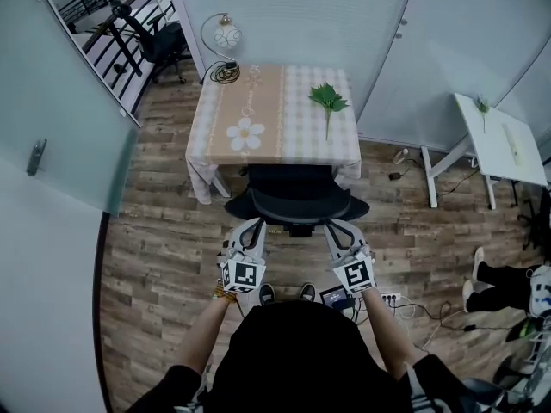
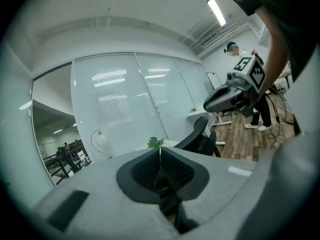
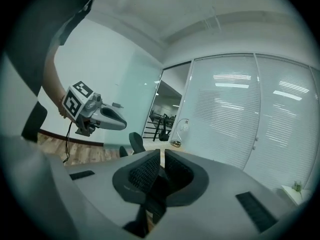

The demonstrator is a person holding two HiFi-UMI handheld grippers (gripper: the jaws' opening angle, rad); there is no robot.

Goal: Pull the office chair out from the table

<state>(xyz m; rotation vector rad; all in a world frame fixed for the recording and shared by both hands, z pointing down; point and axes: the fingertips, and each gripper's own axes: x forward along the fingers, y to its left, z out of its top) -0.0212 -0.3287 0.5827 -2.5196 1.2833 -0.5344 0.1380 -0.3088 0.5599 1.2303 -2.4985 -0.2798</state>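
The black office chair stands tucked against the near side of a table covered with a checked, flower-print cloth. Its backrest faces me. My left gripper and right gripper hover side by side just behind the backrest, a little apart from it, one toward each end. Both are shut with nothing between the pads. In the left gripper view the shut left gripper points past the chair's back, with the right gripper beside it. In the right gripper view the right gripper is shut, with the left gripper alongside.
A green leaf sprig and a desk lamp are on the table. A white desk stands at the right, with a person's shoes near it. A power strip and cables lie on the wooden floor. A glass partition is at the left.
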